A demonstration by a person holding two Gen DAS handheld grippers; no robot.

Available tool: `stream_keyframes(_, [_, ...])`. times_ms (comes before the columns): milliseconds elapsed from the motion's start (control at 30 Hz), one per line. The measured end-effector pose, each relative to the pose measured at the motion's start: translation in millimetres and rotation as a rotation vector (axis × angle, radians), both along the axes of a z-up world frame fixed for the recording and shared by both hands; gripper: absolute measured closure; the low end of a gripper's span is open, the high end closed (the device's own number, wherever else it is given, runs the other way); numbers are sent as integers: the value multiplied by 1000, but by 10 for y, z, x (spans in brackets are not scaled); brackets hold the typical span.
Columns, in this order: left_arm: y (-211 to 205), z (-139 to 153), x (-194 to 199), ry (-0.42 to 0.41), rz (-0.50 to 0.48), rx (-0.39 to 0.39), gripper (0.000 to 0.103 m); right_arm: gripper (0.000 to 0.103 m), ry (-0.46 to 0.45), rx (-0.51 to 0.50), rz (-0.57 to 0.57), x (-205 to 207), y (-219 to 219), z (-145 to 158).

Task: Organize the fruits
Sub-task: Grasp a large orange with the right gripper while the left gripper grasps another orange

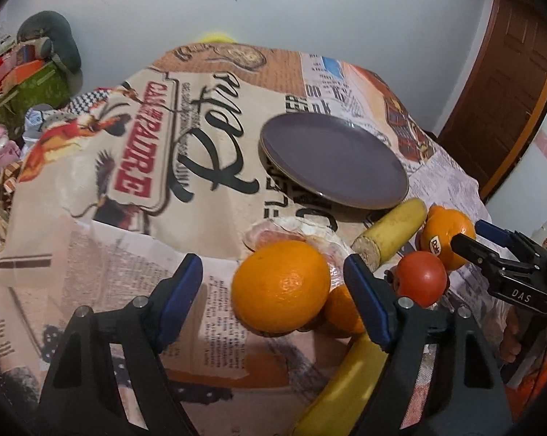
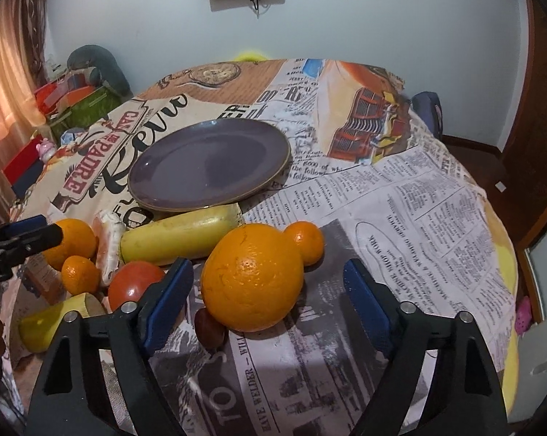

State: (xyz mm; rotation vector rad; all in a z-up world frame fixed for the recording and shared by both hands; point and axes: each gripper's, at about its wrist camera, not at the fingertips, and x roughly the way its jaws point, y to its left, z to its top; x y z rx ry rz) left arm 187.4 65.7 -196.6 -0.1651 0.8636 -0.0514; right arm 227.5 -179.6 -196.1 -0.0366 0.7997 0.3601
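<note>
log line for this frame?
left gripper: open, around large orange | right gripper: open, around another orange | plate: empty

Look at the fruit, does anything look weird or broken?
Yes. Both bananas look cut off: one beside the purple plate ends flat, and another at the table's near edge shows a blunt cut face. The plate holds no fruit.

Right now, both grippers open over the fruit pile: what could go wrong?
1. The big orange sits between the right gripper fingers; being round, it may roll into the small tangerine touching it.
2. The left gripper frames another orange packed against the tomato and banana; closing could nudge them.
3. The plate is empty; fruit could roll off.
</note>
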Motion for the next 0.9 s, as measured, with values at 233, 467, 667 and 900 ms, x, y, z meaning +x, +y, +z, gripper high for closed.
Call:
stream_keyframes(233, [-16,-133,71,31,-9,-23,28,33,54,27,23,95,53,-98])
stream_keyframes(467, [17,-177,110,39,-4,-57,39,40,75,21,40,98,106,-148])
stream_keyframes(667, [11,-154,111,47,-8,-48,40,41,78,14,40,98,100,-126])
stream_keyframes(900, [27,-7,61,23,10,-20,40,42,56,23,39,52,93,9])
